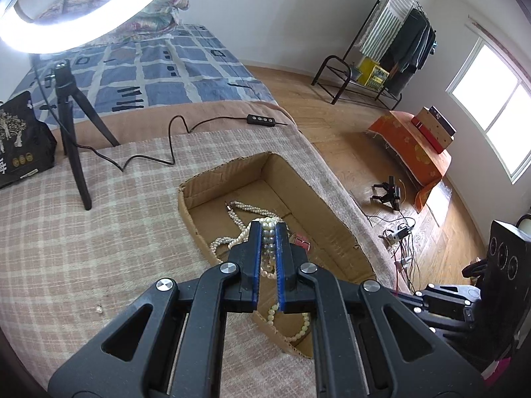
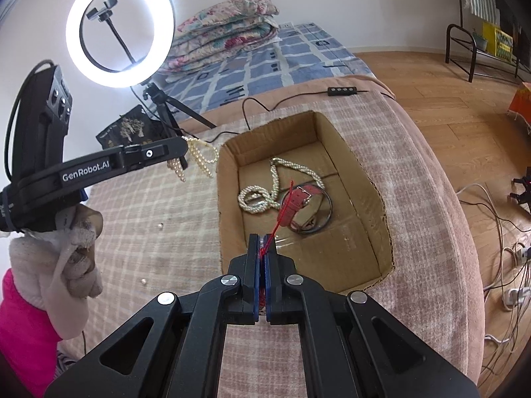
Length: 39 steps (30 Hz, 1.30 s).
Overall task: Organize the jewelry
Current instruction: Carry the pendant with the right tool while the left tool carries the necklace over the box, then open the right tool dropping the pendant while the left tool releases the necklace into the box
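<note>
Right wrist view: my left gripper [image 2: 181, 161] pinches a pearl necklace [image 2: 199, 157] dangling left of the cardboard box [image 2: 371, 179], needing rightward travel. My right gripper [image 2: 262, 248], nearer, pinches a red cord [image 2: 277, 225] above the box floor.

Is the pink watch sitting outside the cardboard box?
No, the pink watch lies inside the cardboard box, on its floor next to a pearl necklace.
</note>
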{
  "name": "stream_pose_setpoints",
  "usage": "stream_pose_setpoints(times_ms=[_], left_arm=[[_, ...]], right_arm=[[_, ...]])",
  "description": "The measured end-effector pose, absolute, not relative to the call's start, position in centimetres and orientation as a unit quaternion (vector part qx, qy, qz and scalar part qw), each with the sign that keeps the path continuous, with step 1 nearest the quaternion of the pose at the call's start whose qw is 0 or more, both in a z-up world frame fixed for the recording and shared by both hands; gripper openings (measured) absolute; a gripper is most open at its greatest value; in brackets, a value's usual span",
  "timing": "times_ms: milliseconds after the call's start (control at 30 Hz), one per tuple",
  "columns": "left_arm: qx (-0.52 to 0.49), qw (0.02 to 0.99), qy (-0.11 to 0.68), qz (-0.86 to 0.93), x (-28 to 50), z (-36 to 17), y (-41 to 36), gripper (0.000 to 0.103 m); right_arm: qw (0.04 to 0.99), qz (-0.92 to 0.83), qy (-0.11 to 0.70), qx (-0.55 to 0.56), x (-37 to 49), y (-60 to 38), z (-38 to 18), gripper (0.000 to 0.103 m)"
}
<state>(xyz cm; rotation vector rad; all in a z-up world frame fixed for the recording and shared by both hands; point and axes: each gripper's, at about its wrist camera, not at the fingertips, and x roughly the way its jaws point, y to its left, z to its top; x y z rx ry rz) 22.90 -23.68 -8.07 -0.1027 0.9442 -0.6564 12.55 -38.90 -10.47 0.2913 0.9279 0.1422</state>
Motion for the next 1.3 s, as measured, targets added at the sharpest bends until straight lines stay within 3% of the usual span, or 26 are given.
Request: stream_pose_setpoints(times_ms=[800,833,867,900,933,967,1300], left_arm=[[-0.038,0.823,0.479,-0.303,25.9,-11.5,-28.4,0.006],[-0.038,0.823,0.48,-0.302,25.9,-11.5,-28.4,0.007],[-0.038,0.822,0.482,-0.302,26.0,-11.4,-28.4,0.016],[-0.038,0.822,0.481,-0.302,25.9,-11.3,-28.3,0.034],[-0.039,0.824,0.479,-0.3,25.8,-11.2,-28.2,0.043],[-0.039,0.827,0.474,-0.3,25.7,-11.0,-28.1,0.052],[-0.025,0.833,0.468,-0.295,25.1,-10.1,-27.4,0.053]], right_arm=[[0.864,0.065,0.482,0.131,14.2,-39.6,-13.5,0.001],[0.863,0.063,0.485,0.125,14.2,-39.5,-13.5,0.004],[0.863,0.06,0.487,0.12,14.3,-39.4,-13.6,0.014],[0.863,0.056,0.488,0.114,14.4,-39.3,-13.6,0.025],[0.864,0.049,0.49,0.106,14.4,-39.1,-13.6,0.054],[0.866,0.04,0.488,0.097,14.4,-39.0,-13.5,0.075],[0.872,0.027,0.486,0.052,14.2,-37.8,-13.3,0.077]])
